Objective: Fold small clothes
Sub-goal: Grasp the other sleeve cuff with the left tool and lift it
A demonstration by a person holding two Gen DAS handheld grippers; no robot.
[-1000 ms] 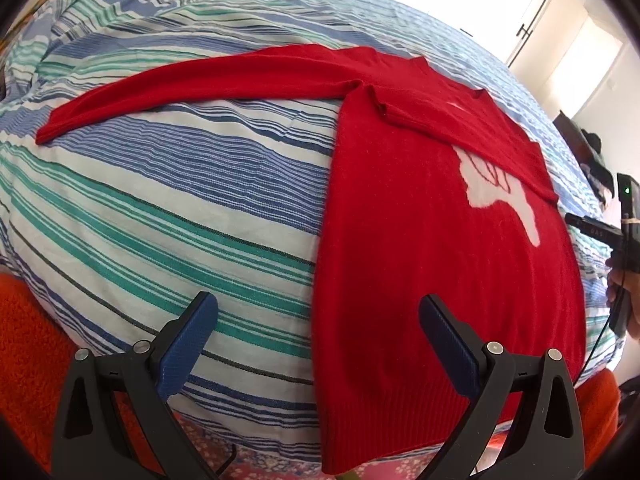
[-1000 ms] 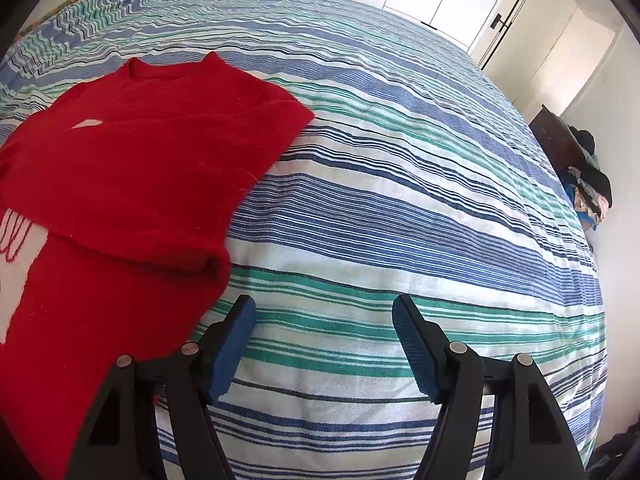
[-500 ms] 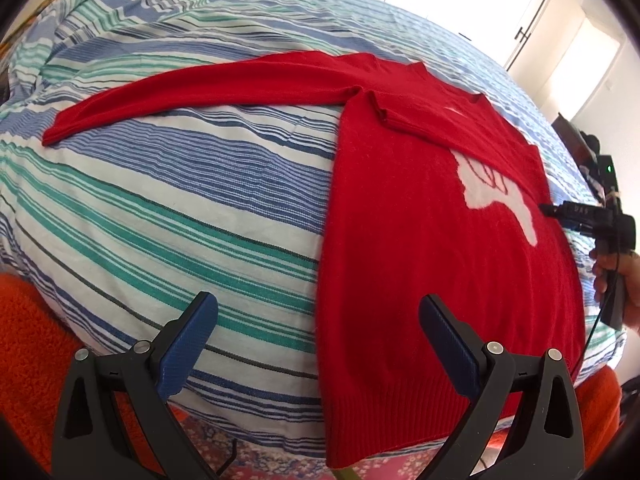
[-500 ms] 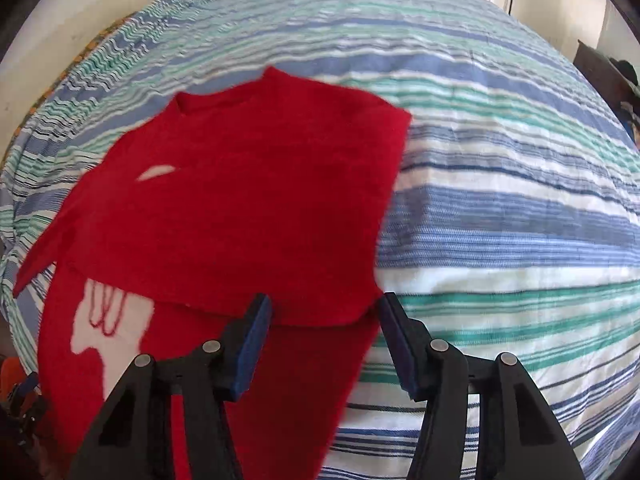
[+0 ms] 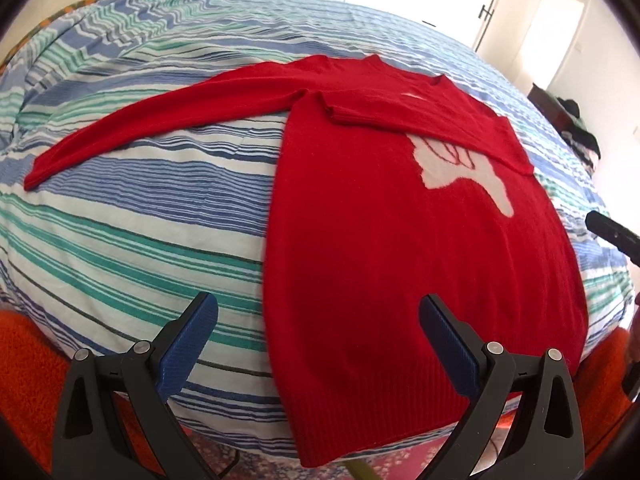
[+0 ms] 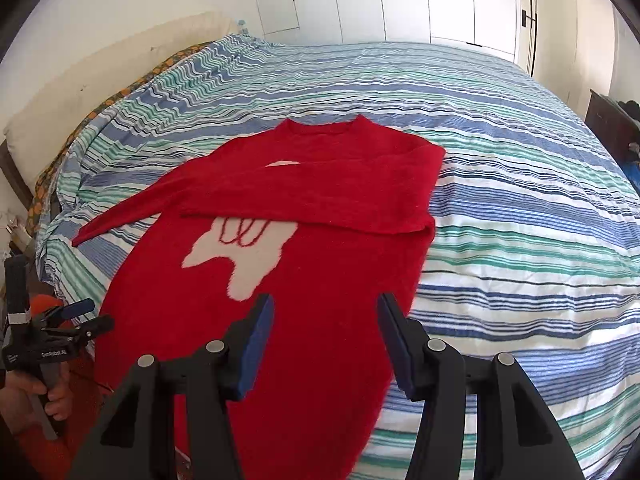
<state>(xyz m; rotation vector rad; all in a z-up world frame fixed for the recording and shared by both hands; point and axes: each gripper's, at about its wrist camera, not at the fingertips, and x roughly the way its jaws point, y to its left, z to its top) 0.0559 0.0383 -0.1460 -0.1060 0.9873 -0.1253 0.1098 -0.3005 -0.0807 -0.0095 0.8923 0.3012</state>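
A red sweater (image 5: 400,260) with a white motif lies flat on the striped bed cover (image 5: 120,220). Its right sleeve (image 6: 304,196) is folded across the chest. The other sleeve (image 5: 160,120) stretches out to the left. My left gripper (image 5: 318,304) hovers open over the sweater's left edge near the hem, holding nothing. My right gripper (image 6: 326,300) hangs above the lower body of the sweater (image 6: 320,360), half open, with nothing between its pads. A hand holds the left gripper (image 6: 80,316) at the bed's near left corner. One finger of the right gripper (image 5: 608,228) pokes in from the right.
The bed cover (image 6: 520,200) spreads wide to the right of the sweater. Orange fabric (image 5: 24,352) lies below the bed's near edge. White wardrobe doors (image 6: 440,0) stand behind the bed, with a dark cabinet (image 6: 612,120) bearing clothes at the far right.
My right gripper has drawn back and up from the folded sleeve's edge, its jaws narrower than before. The left gripper has shifted slightly. The sweater lies as it did.
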